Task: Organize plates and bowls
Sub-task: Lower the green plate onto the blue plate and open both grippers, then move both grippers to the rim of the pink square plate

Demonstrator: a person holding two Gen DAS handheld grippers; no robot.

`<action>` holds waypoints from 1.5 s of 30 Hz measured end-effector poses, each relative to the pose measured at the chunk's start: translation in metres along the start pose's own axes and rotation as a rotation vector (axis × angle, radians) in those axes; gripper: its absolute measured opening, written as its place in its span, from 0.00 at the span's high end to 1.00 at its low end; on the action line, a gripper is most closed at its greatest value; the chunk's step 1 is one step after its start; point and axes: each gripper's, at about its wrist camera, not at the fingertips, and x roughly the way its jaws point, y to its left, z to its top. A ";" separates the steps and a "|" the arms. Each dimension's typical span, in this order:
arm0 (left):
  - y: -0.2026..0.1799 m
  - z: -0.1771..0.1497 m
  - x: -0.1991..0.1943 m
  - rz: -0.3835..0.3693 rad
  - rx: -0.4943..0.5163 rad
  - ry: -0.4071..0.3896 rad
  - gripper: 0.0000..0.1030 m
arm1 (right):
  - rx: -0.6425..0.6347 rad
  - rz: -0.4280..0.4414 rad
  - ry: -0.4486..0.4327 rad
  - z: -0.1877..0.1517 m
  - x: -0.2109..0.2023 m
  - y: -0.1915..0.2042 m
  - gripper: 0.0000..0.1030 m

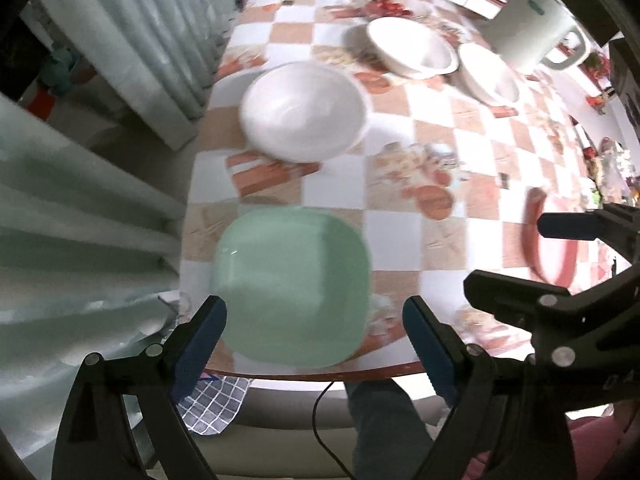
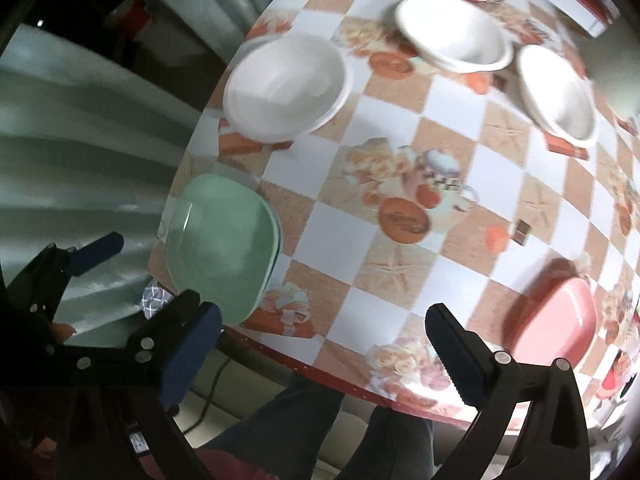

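A green square plate (image 1: 294,284) lies at the table's near left corner; it also shows in the right wrist view (image 2: 222,240). A white bowl (image 1: 304,110) sits behind it, also in the right wrist view (image 2: 286,88). Two more white bowls (image 1: 412,46) (image 1: 490,74) stand farther back, seen too in the right wrist view (image 2: 454,32) (image 2: 558,94). A pink plate (image 2: 554,314) lies near the front right edge, also in the left wrist view (image 1: 550,240). My left gripper (image 1: 314,330) is open and empty, just above the green plate's near edge. My right gripper (image 2: 322,346) is open and empty over the table's front edge.
The table (image 2: 400,184) has a checkered orange and white cloth. A white jug (image 1: 532,28) stands at the back right. Pale curtains (image 1: 80,208) hang left of the table. A checkered cloth (image 1: 216,400) hangs below the front edge. The person's legs (image 2: 304,432) are under the table.
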 end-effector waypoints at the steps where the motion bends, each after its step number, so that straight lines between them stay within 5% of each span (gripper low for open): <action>1: -0.006 0.001 -0.004 0.002 0.005 -0.005 0.11 | 0.010 -0.003 -0.009 -0.001 -0.006 -0.005 0.00; 24: -0.131 0.033 -0.026 0.034 0.301 -0.046 0.11 | 0.344 0.011 -0.149 -0.065 -0.051 -0.122 0.00; 45: -0.251 0.037 0.001 0.038 0.539 0.019 0.11 | 0.634 0.049 -0.130 -0.141 -0.040 -0.233 0.00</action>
